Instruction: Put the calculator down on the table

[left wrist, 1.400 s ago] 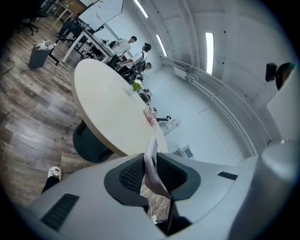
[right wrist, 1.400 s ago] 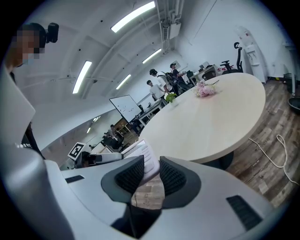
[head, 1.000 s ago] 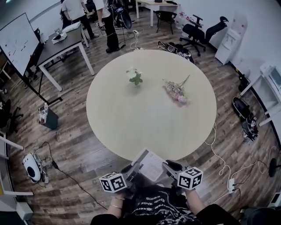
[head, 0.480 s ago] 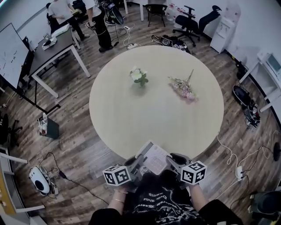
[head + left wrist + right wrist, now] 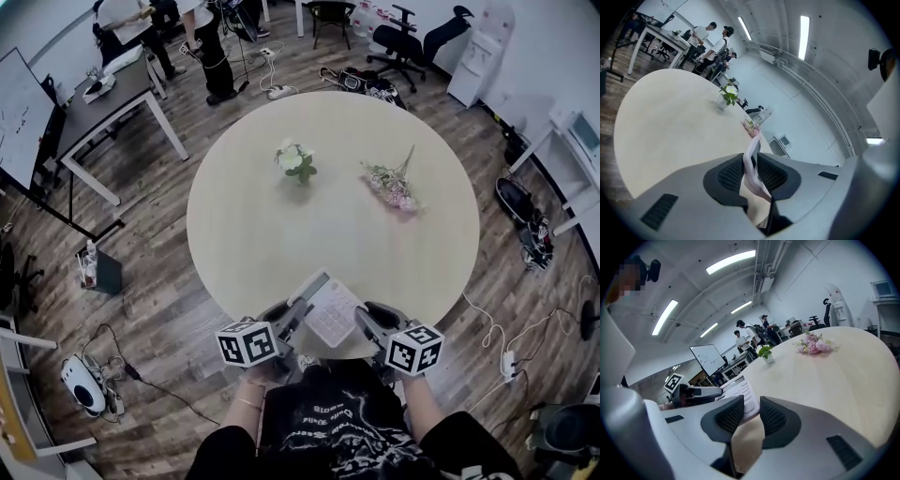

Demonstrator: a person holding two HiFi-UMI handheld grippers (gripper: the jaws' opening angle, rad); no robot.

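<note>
Left hand-held gripper [image 5: 750, 165] is clamping the calculator [image 5: 330, 314] edge-on over the tabletop [image 5: 328, 216] rim. Right hand-held gripper [image 5: 751, 416] is hovering just beside it, jaws narrowly apart and empty. Likely next: lowering it flat, then releasing.

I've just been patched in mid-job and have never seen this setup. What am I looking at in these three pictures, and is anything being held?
There is no robot arm. A person holds a two-jaw gripper in each hand. The top-down picture comes from a camera on the person's head. The other two cameras ride on the grippers and look along their jaws. On the round table are a small vase of flowers and a pink bouquet. The left gripper is clamped on the calculator, held above the table's near side. The right gripper is open and empty beside it.
</note>
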